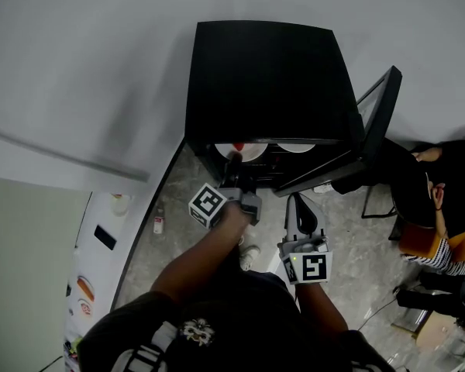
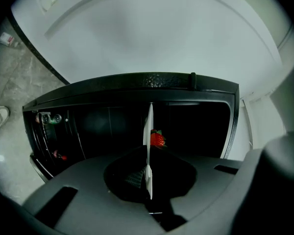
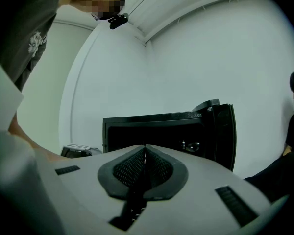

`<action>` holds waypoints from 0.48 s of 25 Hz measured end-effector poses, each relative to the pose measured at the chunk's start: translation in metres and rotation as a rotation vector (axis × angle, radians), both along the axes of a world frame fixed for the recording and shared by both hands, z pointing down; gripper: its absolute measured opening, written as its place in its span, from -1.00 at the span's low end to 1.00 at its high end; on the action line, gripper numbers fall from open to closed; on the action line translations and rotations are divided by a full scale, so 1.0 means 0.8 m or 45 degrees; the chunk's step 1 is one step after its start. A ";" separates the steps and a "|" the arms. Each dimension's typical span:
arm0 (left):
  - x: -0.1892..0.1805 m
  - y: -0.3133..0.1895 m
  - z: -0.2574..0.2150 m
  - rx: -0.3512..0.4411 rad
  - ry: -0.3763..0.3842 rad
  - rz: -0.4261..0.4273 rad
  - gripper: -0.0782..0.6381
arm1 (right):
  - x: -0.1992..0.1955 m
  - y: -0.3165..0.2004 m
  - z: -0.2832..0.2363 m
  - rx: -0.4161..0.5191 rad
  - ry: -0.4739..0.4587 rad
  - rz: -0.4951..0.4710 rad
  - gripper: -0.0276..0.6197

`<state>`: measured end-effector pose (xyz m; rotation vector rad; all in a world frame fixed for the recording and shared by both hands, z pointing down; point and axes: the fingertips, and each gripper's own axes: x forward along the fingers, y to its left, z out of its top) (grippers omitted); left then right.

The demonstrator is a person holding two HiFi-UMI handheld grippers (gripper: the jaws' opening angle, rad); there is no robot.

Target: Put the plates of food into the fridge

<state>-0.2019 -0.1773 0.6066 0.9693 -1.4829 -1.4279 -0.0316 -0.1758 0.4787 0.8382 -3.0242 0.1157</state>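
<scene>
A small bottle (image 1: 160,222) stands on the grey floor (image 1: 349,235) off to the left of the left tongs (image 1: 234,161), while a seated person (image 1: 442,196) is well right of the right tongs (image 1: 294,201).

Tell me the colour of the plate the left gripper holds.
White plate, clearest edge-on in the left gripper view.

A plain white wall (image 1: 85,68) fills 9 to 1 o'clock. Grey marbled floor (image 1: 147,246) lies at centre. A small bottle (image 1: 159,222) stands on it at 8 o'clock, beside a white unit (image 1: 101,270). A seated person (image 1: 449,192) is at 3 o'clock.
</scene>
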 end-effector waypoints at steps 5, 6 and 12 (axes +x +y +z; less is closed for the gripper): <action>-0.011 -0.005 -0.001 -0.009 -0.042 -0.007 -0.69 | -0.006 -0.001 0.011 -0.008 0.046 -0.011 -0.84; -0.013 -0.006 -0.002 -0.010 -0.050 -0.010 -0.69 | -0.007 -0.001 0.010 -0.007 0.035 -0.010 -0.84; -0.015 -0.006 -0.007 -0.069 -0.136 0.009 -0.67 | -0.010 -0.006 0.006 -0.009 0.003 -0.002 -0.84</action>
